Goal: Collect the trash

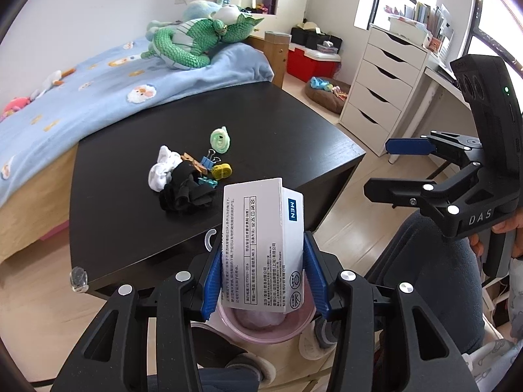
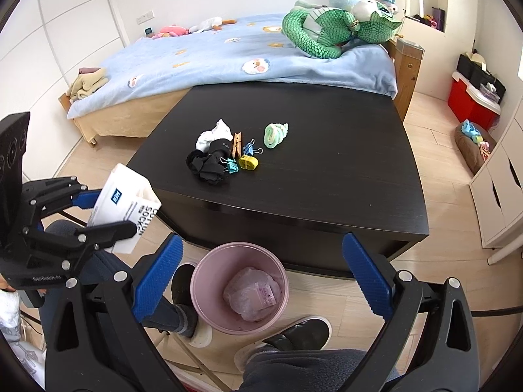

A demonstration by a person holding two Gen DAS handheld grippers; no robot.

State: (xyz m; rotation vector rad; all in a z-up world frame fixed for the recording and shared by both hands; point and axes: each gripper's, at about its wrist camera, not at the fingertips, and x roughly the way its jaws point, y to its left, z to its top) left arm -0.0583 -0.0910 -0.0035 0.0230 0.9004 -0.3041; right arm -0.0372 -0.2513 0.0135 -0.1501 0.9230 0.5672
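My left gripper (image 1: 261, 281) is shut on a white sock box (image 1: 261, 245) marked MEN, held above the pink trash bin (image 1: 228, 321). In the right wrist view the left gripper (image 2: 98, 209) and the box (image 2: 124, 209) are at the left, off the table's edge. The pink bin (image 2: 202, 294) stands on the floor and holds crumpled plastic (image 2: 253, 294). My right gripper (image 2: 261, 277) is open and empty above the bin; it also shows at the right in the left wrist view (image 1: 389, 170).
A black table (image 2: 327, 179) carries socks (image 2: 209, 160), binder clips (image 2: 232, 165), a clothespin (image 2: 237, 145), a yellow roll (image 2: 248, 162) and a green roll (image 2: 275, 134). A bed (image 2: 228, 52) lies behind. White drawers (image 1: 382, 88) stand right. My shoes (image 2: 294, 336) flank the bin.
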